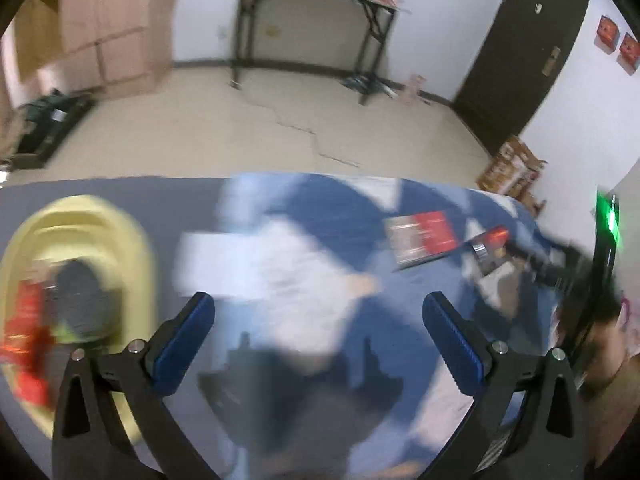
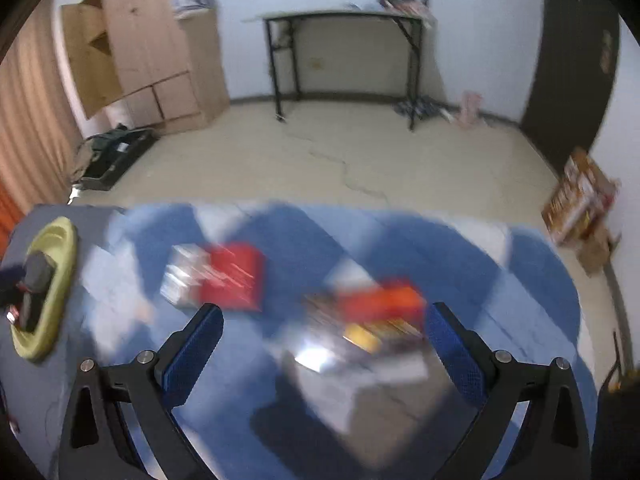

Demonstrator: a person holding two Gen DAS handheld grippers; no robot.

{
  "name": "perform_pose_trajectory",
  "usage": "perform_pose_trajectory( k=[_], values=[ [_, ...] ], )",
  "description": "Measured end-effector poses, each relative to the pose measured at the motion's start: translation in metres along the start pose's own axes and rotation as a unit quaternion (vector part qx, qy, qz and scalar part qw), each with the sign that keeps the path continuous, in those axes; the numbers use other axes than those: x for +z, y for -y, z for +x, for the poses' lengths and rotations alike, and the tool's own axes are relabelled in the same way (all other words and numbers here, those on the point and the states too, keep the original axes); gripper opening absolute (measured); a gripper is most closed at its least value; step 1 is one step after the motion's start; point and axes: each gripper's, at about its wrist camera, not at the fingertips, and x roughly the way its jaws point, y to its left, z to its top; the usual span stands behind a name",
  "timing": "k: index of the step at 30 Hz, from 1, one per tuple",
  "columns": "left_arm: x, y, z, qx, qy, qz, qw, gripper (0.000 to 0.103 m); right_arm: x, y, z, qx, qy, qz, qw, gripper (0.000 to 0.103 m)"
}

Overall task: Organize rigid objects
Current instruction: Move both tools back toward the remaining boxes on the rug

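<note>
Both views are blurred by motion. A yellow tray (image 1: 100, 224) lies at the left of the blue-and-white cloth (image 1: 320, 208), with a dark object (image 1: 86, 300) and red items (image 1: 24, 320) in it. My left gripper (image 1: 320, 312) is open above the cloth, with nothing between its fingers. A red-and-silver box (image 1: 424, 236) lies to the right, beyond it. In the right wrist view the same tray (image 2: 60, 248) is at the far left. My right gripper (image 2: 324, 324) is open, and a red, orange and yellow box (image 2: 380, 312) lies between and just beyond its fingers. Another red box (image 2: 228, 276) lies left of it.
A black folding table (image 2: 344, 20) stands against the far wall. Cardboard boxes (image 2: 152, 40) are stacked at the left, with a dark case (image 2: 116, 152) on the floor. A dark door (image 1: 528, 48) and a printed carton (image 2: 580, 200) are at the right. The other gripper's green light (image 1: 610, 220) shows.
</note>
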Motion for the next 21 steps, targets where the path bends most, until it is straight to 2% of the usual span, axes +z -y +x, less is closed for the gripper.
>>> perform_pose_trajectory(
  k=[1,3,5,8,10,13,15,19,21],
  values=[
    [0.006,0.019,0.010,-0.008,-0.007,-0.001,0.9999,0.103,-0.006,0.007,0.003,0.002,-0.004,0.004,1.000,0.103],
    [0.021,0.062,0.039,-0.021,-0.027,-0.004,0.9994,0.103,-0.019,0.020,0.012,0.032,-0.004,0.011,0.999,0.103],
    [0.037,0.096,0.062,-0.013,-0.025,-0.007,0.9996,0.103,-0.017,0.029,0.017,0.058,0.008,0.009,0.998,0.103],
    [0.052,0.128,0.096,-0.010,-0.042,-0.009,0.9990,0.103,-0.019,0.044,0.037,0.063,0.013,-0.001,0.998,0.103],
    [0.057,0.139,0.119,0.002,-0.061,-0.019,0.9980,0.103,-0.019,0.042,0.048,0.076,0.017,-0.011,0.997,0.103],
    [0.058,0.148,0.134,0.022,-0.055,-0.032,0.9978,0.103,-0.021,0.050,0.057,0.085,0.025,-0.014,0.996,0.103],
    [0.057,0.153,0.144,0.040,-0.049,-0.022,0.9977,0.103,-0.028,0.057,0.057,0.087,0.031,-0.009,0.996,0.103],
    [0.052,0.153,0.171,0.072,-0.075,-0.017,0.9945,0.103,-0.031,0.062,0.061,0.093,0.051,-0.001,0.994,0.103],
    [0.048,0.154,0.180,0.083,-0.078,-0.007,0.9934,0.096,-0.031,0.060,0.061,0.088,0.054,-0.003,0.995,0.103]
  ],
)
